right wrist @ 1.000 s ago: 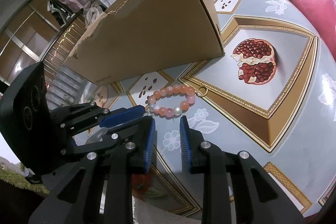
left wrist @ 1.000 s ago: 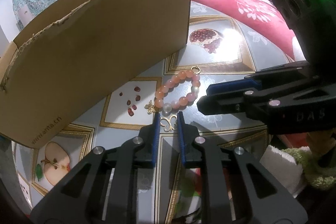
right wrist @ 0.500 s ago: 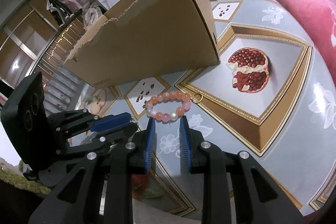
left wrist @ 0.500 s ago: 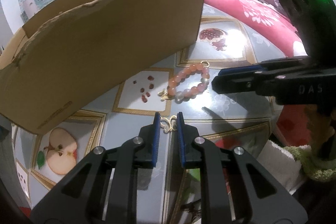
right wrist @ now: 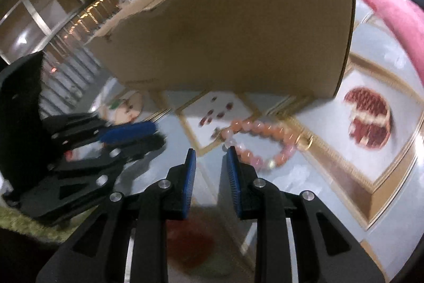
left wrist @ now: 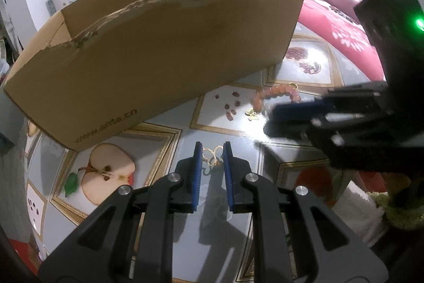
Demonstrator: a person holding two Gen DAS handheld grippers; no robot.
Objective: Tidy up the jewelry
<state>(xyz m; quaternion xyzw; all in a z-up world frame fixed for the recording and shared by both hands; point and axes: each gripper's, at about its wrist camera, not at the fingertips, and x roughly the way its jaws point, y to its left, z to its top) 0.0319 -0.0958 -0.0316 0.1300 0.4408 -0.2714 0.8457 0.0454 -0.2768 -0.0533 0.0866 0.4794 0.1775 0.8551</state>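
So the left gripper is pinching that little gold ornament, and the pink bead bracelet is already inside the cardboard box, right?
Not quite. The left gripper does pinch the gold ornament, but the pink bead bracelet is not inside the cardboard box: it lies on the fruit-patterned tabletop in front of the box. The right wrist view shows this best.
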